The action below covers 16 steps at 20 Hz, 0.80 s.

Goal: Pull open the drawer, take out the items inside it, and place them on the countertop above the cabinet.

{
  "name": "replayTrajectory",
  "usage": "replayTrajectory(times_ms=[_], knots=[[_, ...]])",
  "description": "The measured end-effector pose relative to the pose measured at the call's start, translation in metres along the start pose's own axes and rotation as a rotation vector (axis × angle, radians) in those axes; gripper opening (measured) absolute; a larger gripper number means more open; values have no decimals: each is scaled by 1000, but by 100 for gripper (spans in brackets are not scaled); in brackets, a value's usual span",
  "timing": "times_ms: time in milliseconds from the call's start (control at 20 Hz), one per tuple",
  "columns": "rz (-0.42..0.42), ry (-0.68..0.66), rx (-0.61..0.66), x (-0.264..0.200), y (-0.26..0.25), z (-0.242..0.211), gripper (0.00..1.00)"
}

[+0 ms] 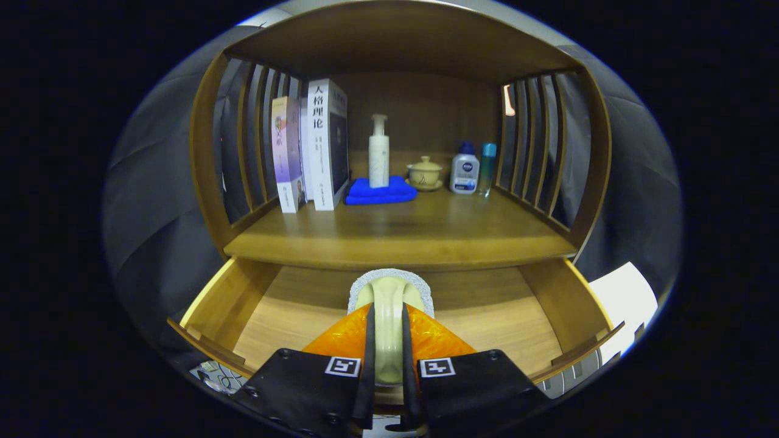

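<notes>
Two fingers of the gripper [387, 365] were clamped on the pale handle of a scrubbing brush [389, 316], whose grey pad pointed ahead and which was held above the floor of the pulled-out drawer [487, 322]. Orange sheeting [432, 337] lay just beside the fingers; whether it was a separate item could not be told. The step in hand appeared to be the take-out; the next move called for lifting the brush over the shelf lip and setting it on the countertop [420, 234]. Beyond, well apart, stood two books [313, 149], a blue cloth [380, 191] bearing a pump bottle [378, 152], a lidded cup [425, 173] and two small bottles [471, 169]; the near countertop looked free.
</notes>
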<state>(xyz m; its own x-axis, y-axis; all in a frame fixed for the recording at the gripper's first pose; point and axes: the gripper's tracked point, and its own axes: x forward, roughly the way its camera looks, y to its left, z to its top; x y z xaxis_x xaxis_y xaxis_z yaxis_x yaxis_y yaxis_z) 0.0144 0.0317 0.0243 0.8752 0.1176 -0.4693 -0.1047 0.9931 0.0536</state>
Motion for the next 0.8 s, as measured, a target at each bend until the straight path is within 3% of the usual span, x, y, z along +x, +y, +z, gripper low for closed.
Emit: replayTrajectory(times_ms=[350, 800], knots=[[-11, -61, -8, 1, -3, 52, 21], [6, -61, -25, 54, -12, 101, 21]])
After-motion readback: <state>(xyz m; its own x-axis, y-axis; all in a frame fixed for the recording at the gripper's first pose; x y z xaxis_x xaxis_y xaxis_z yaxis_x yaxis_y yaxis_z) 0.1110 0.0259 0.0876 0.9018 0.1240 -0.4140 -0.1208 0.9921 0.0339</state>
